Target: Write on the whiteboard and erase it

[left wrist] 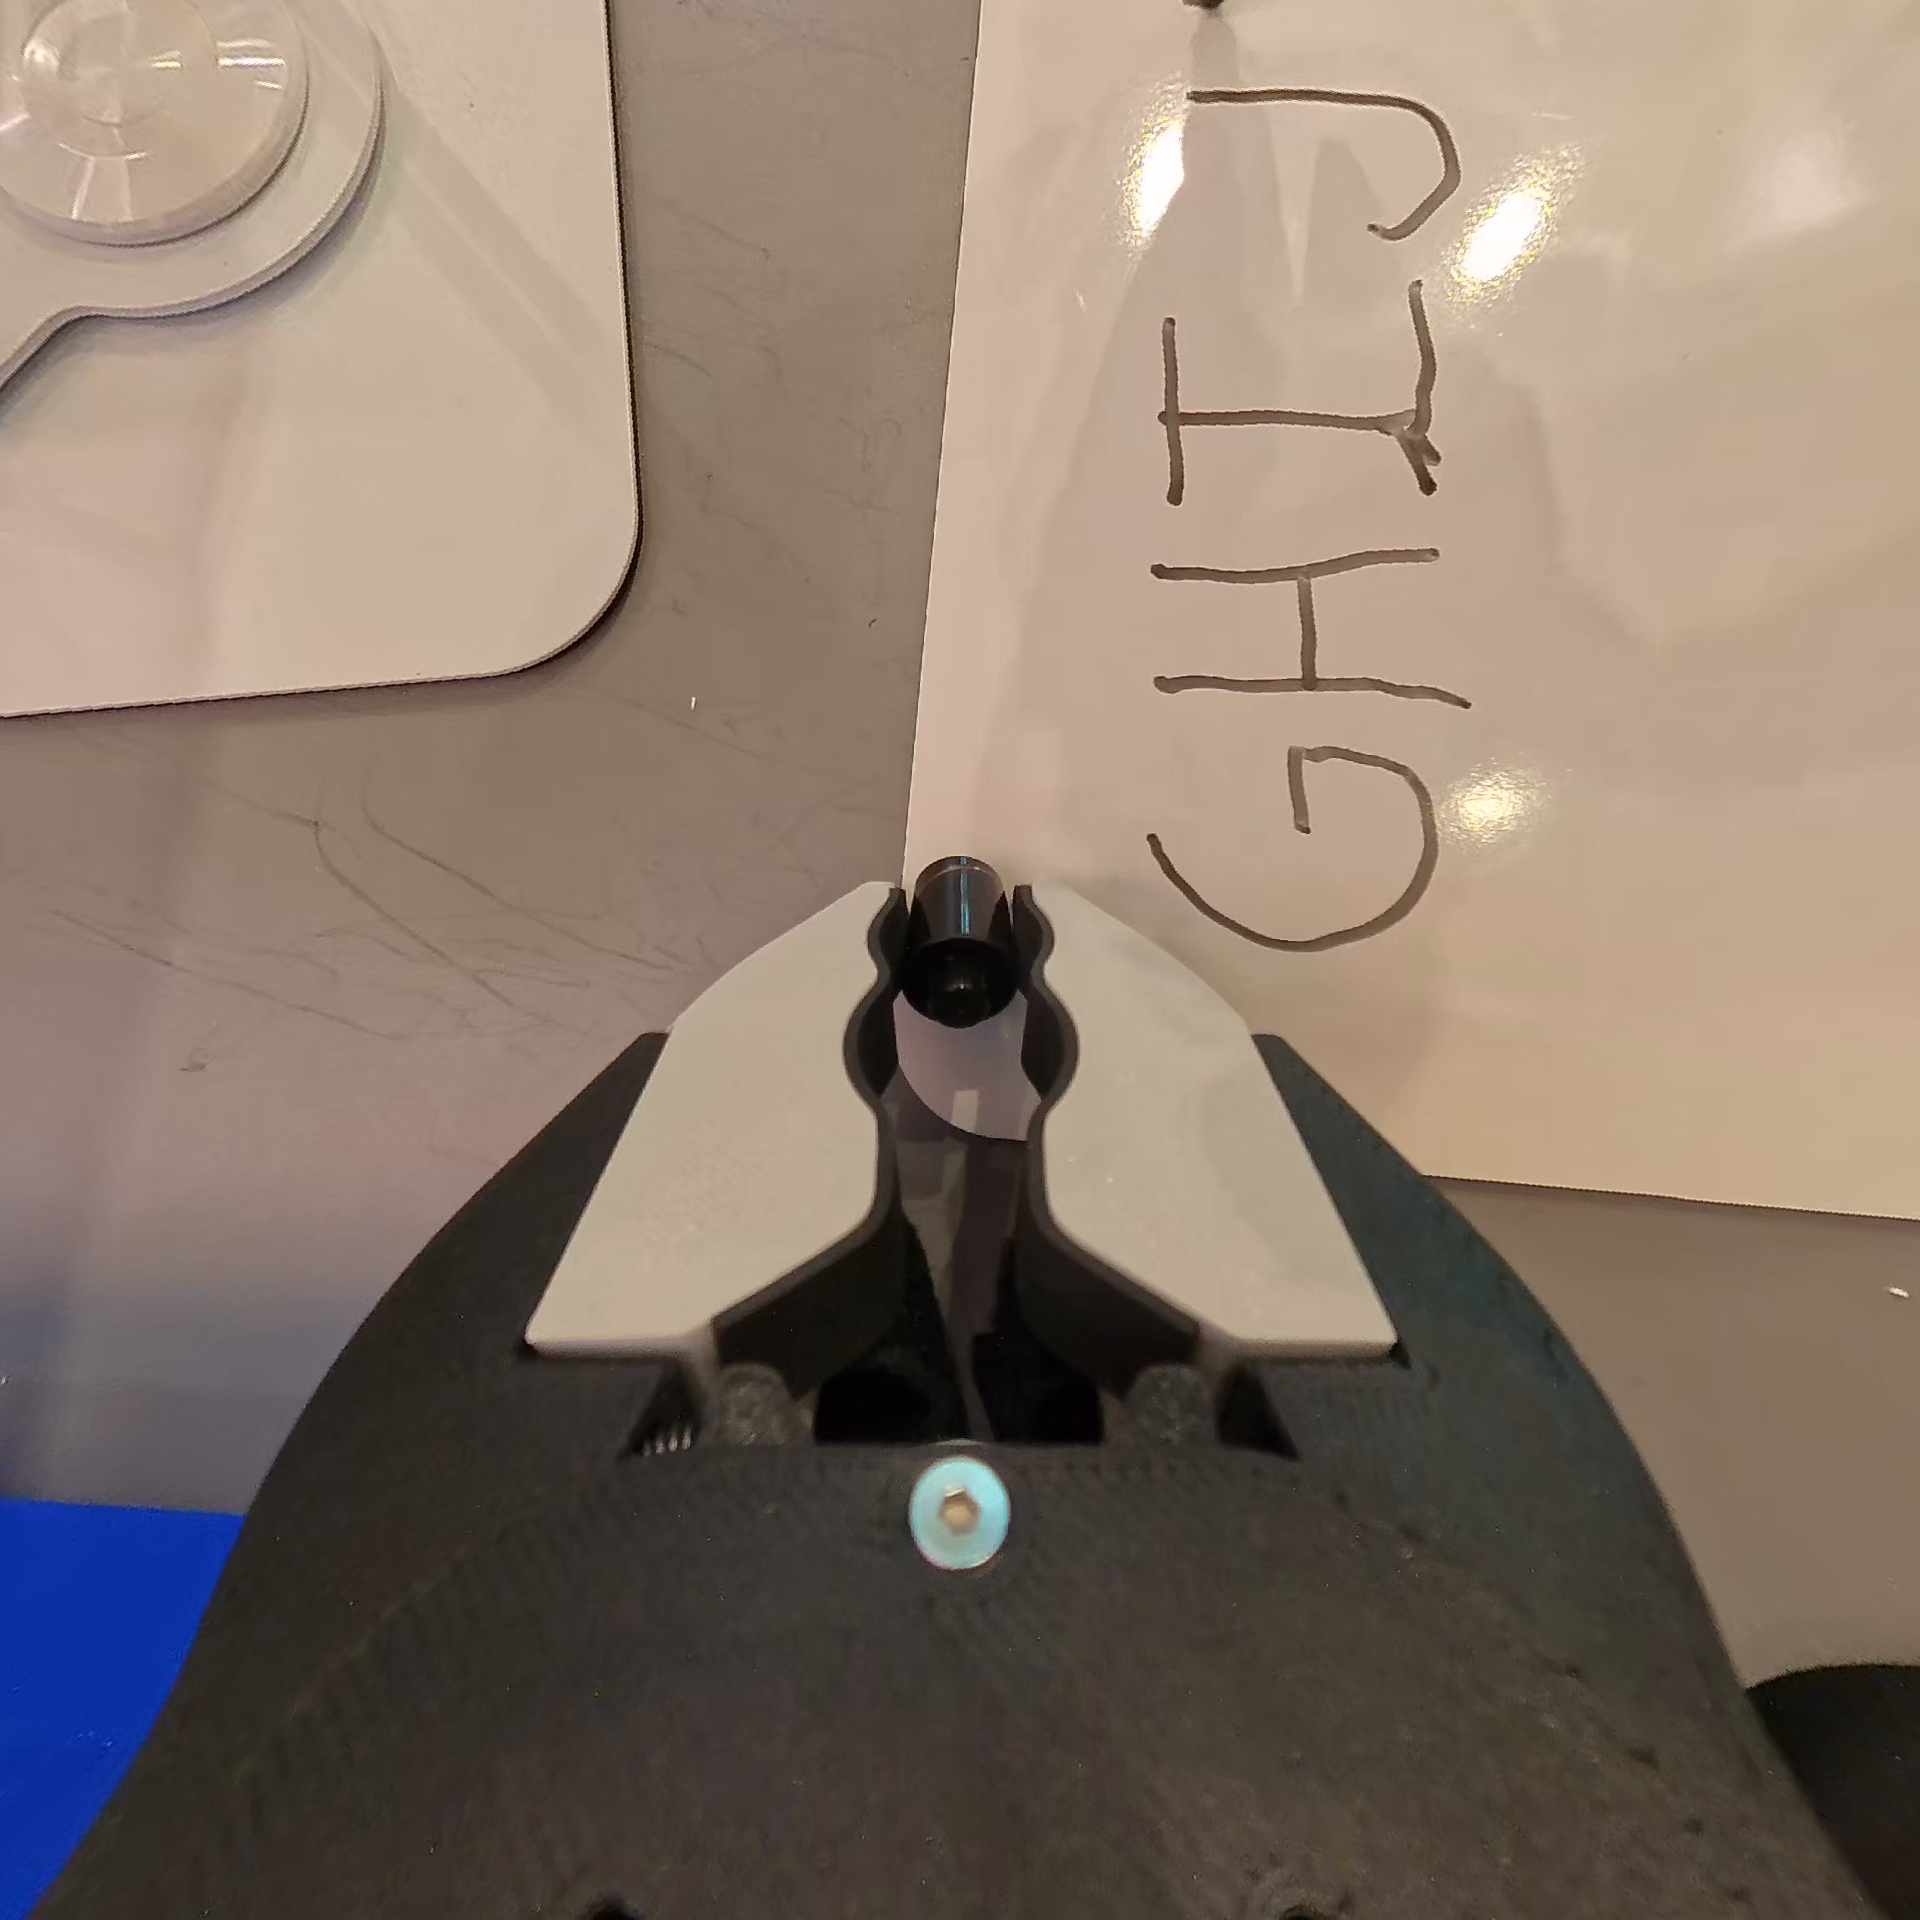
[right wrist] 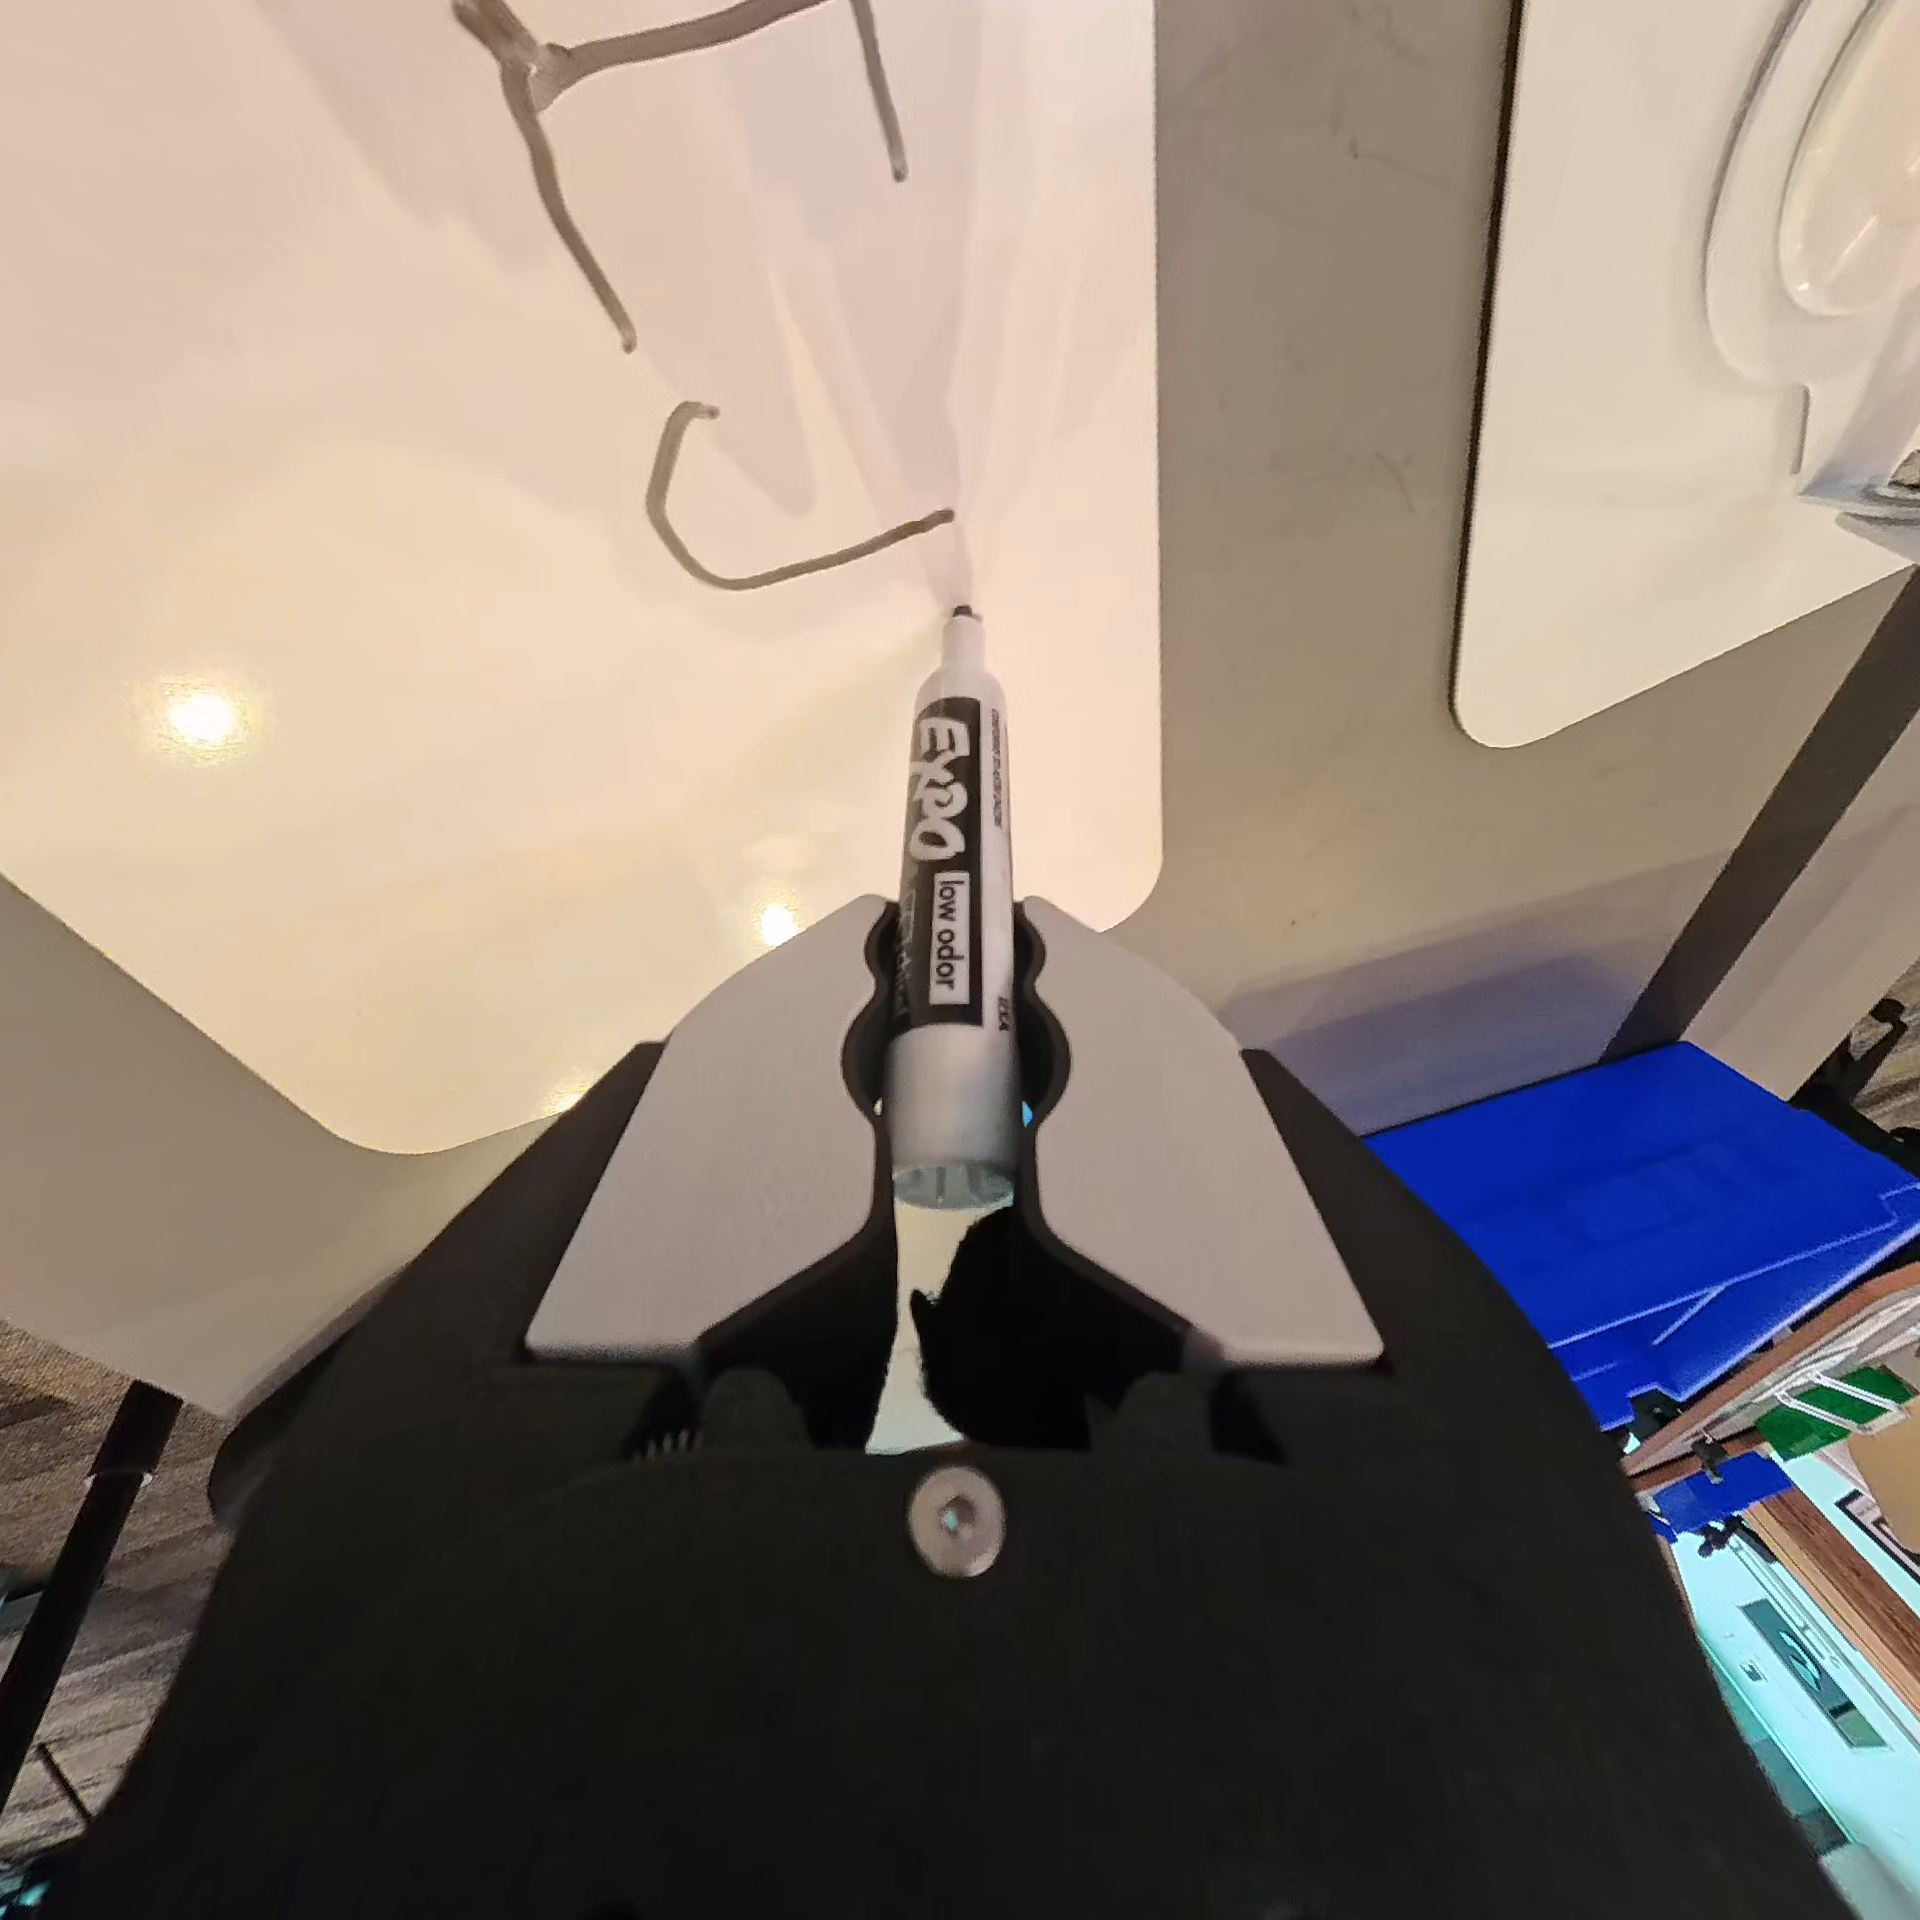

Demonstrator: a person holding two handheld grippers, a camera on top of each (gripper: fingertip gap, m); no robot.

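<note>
A white whiteboard (left wrist: 1558, 623) lies on a grey table (left wrist: 416, 883) and bears several dark handwritten strokes (left wrist: 1309, 665). My left gripper (left wrist: 956, 914) is shut on a black marker cap (left wrist: 951, 951) and holds it at the board's left edge. In the right wrist view, my right gripper (right wrist: 951, 925) is shut on a white marker with a black label (right wrist: 956, 883). Its dark tip (right wrist: 964, 613) touches the whiteboard (right wrist: 416, 675) near the end of a hooked stroke (right wrist: 727, 520).
A second white board (left wrist: 312, 416) with a clear suction cup (left wrist: 125, 104) lies to the left; it also shows in the right wrist view (right wrist: 1621, 416). A blue bin (right wrist: 1610, 1195) stands beyond the table edge. My right fingertips sit around 20 centimeters from my left ones.
</note>
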